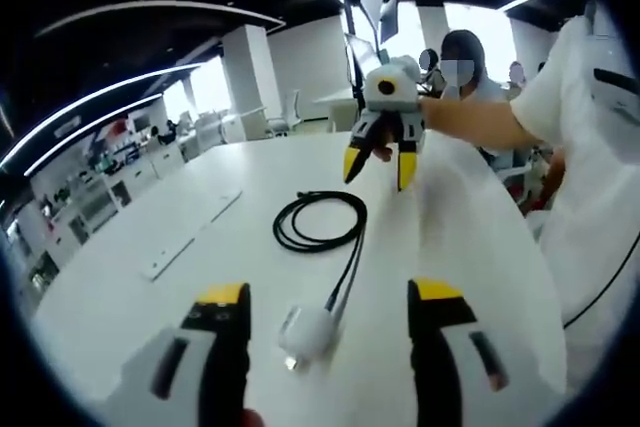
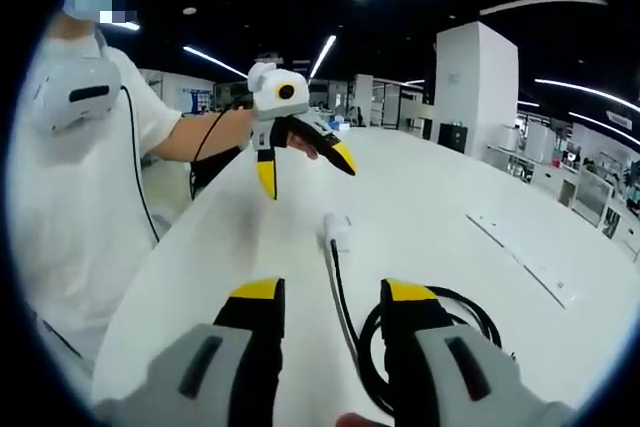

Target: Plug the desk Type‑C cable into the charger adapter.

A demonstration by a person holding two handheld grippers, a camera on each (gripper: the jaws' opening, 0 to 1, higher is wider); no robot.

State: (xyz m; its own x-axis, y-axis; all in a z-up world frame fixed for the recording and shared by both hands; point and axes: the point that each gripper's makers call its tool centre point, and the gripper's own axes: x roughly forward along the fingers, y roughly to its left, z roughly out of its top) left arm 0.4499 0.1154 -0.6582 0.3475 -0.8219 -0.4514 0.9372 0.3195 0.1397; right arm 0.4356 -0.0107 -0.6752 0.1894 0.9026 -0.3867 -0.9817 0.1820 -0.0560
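A small white charger adapter (image 1: pixel 308 332) lies on the white table (image 1: pixel 470 247), between and just beyond my left gripper's (image 1: pixel 330 297) open, empty jaws. A black Type‑C cable (image 1: pixel 320 219) runs from a loose coil down to the adapter, and its end meets the adapter's body. My right gripper (image 1: pixel 380 165) hovers open over the far side of the table, held by a hand. In the right gripper view the adapter (image 2: pixel 337 229) lies ahead of my right gripper (image 2: pixel 332 292). The cable (image 2: pixel 432 332) coils by its right jaw, and the left gripper (image 2: pixel 306 169) hangs open above.
A flat white strip (image 1: pixel 190 232) lies on the table's left side; the same strip (image 2: pixel 520 257) lies at the right in the right gripper view. A person in a white shirt (image 2: pixel 90 177) stands at the table's edge. Another person (image 1: pixel 462 62) sits further back, among office desks.
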